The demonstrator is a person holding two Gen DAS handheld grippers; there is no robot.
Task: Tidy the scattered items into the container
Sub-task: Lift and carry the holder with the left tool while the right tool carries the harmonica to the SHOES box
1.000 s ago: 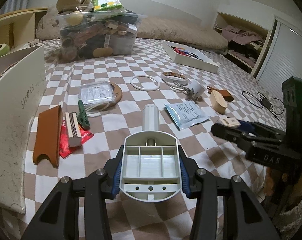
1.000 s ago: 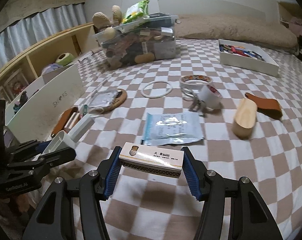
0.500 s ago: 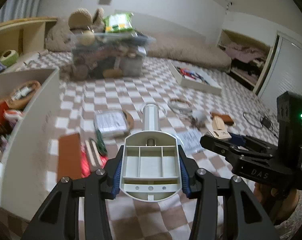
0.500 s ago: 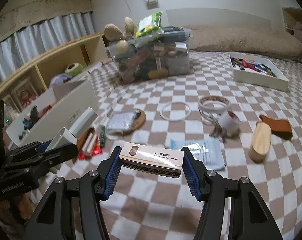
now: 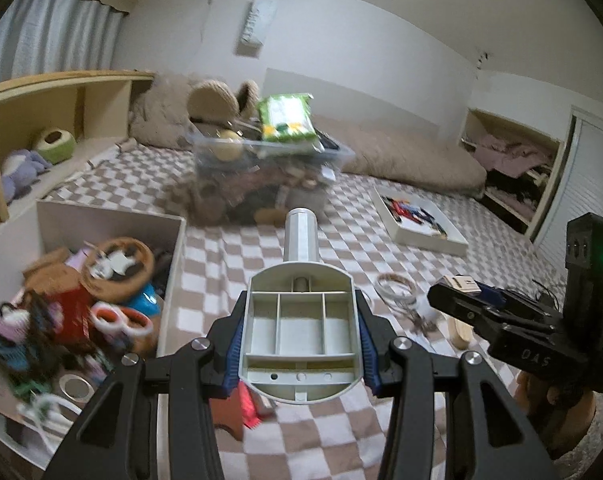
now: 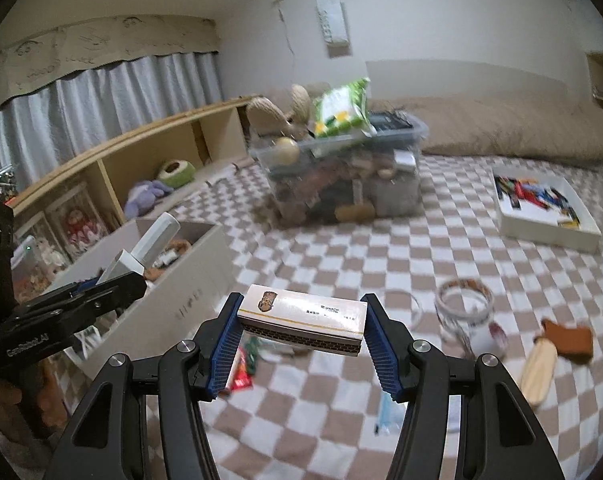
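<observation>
Left wrist view: the left gripper (image 5: 300, 334) clamps a white plastic holder (image 5: 301, 326) by its ribbed base, the tube end pointing away; the white box (image 5: 172, 280), the landmark here, sits to the left of the holder and is already crowded with items. Right of the box, the right gripper (image 5: 457, 294) appears side-on. Right wrist view: the right gripper (image 6: 301, 332) pinches a matchbox (image 6: 301, 318) by its two short ends, held clear of the checkered bedspread (image 6: 341, 260), with the box (image 6: 173, 292) to its left. Scattered items remain right of the box: a tape roll (image 6: 465, 304), a wooden piece (image 6: 539, 368) and a red packet (image 6: 241, 376). Risks, as judged: both grippers head for the same box opening and could collide above it; the long holder, released onto the heaped contents, may tip back over the box wall; the matchbox, gripped only at its ends, could swivel or slip
</observation>
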